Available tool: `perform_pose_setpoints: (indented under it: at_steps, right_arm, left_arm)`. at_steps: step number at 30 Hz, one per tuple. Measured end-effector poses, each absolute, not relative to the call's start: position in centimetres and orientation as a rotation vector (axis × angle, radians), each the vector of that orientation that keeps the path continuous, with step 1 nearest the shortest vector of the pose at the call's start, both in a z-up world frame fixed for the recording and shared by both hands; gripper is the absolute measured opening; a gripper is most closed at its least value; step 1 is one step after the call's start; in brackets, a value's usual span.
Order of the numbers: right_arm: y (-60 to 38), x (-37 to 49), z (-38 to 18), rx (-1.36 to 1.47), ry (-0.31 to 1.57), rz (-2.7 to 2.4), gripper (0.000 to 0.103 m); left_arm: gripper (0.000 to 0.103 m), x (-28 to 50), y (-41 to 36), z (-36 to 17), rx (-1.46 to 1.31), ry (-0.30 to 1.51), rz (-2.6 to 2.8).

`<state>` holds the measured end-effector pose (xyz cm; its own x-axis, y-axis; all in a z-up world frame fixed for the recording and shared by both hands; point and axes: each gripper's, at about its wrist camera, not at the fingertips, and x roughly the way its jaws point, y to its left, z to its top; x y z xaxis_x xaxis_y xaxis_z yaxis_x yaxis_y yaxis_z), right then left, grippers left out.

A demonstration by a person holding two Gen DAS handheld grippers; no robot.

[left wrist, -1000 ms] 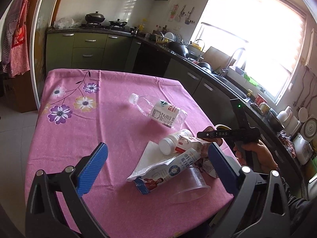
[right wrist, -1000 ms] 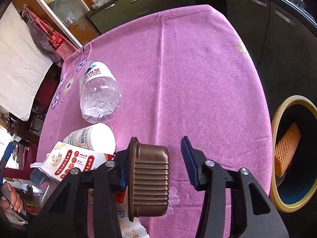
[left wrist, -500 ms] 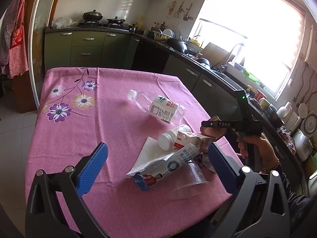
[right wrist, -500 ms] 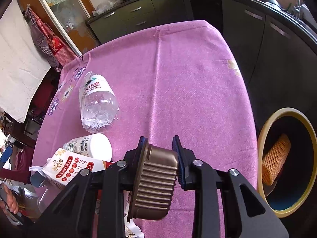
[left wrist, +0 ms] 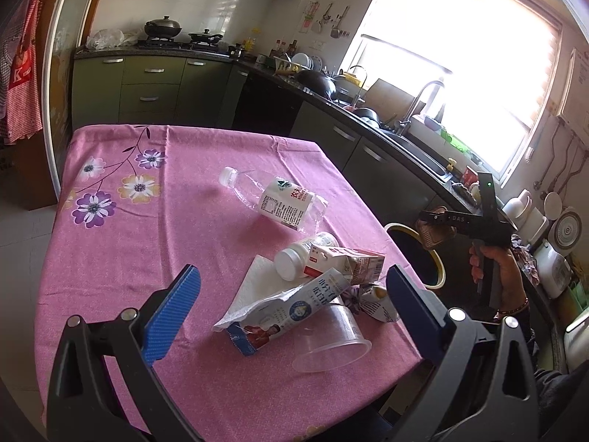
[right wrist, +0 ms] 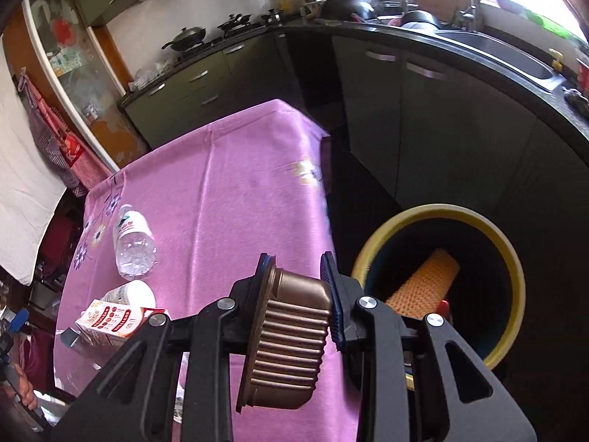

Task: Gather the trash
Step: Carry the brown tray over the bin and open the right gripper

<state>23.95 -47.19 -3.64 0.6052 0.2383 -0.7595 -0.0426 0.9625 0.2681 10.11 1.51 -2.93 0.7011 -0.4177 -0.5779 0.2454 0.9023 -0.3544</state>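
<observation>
My right gripper (right wrist: 298, 276) is shut on a brown ribbed cup (right wrist: 291, 342) and holds it above the table's right edge, beside the yellow-rimmed bin (right wrist: 511, 261). The bin holds an orange waffle-textured piece (right wrist: 423, 283). In the left wrist view the right gripper (left wrist: 438, 221) with the cup is over the bin (left wrist: 438, 272). My left gripper (left wrist: 291, 287) is open and empty above the trash pile: a clear bottle (left wrist: 276, 199), a white jar (left wrist: 298, 258), a red-and-white carton (left wrist: 349, 261), a blue-and-white pouch (left wrist: 294, 309), a clear plastic cup (left wrist: 331, 342).
The pink flowered tablecloth (left wrist: 129, 243) covers the table. A white napkin (left wrist: 254, 283) lies under the pile. Dark kitchen cabinets (right wrist: 423, 118) and a counter with a sink stand behind the bin. A stove with pots (left wrist: 165, 29) is at the back.
My right gripper closed on the brown cup, lifted it off the table and carried it right toward the bin. My left gripper has hardly moved.
</observation>
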Motion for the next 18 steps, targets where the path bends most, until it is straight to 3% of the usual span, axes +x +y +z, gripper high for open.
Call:
perform_pose_setpoints:
  at_steps: [6, 15, 16, 18]
  right_arm:
    - [-53.6, 23.4, -4.6, 0.203, 0.878, -0.054, 0.028]
    - [-59.2, 26.2, -12.8, 0.126, 1.015, -0.26, 0.028]
    - [-59.6, 26.3, -13.4, 0.126, 1.024, -0.272, 0.03]
    - [-60.4, 26.5, -14.3, 0.131, 1.029, -0.291, 0.044]
  left_arm:
    - [0.096, 10.4, 0.3, -2.9, -0.242, 0.709, -0.392]
    - [0.096, 11.0, -0.4, -3.4, -0.225, 0.742, -0.38]
    - [0.096, 11.0, -0.4, -3.4, -0.225, 0.743, -0.378]
    - [0.096, 11.0, -0.5, -3.3, -0.222, 0.745, -0.379]
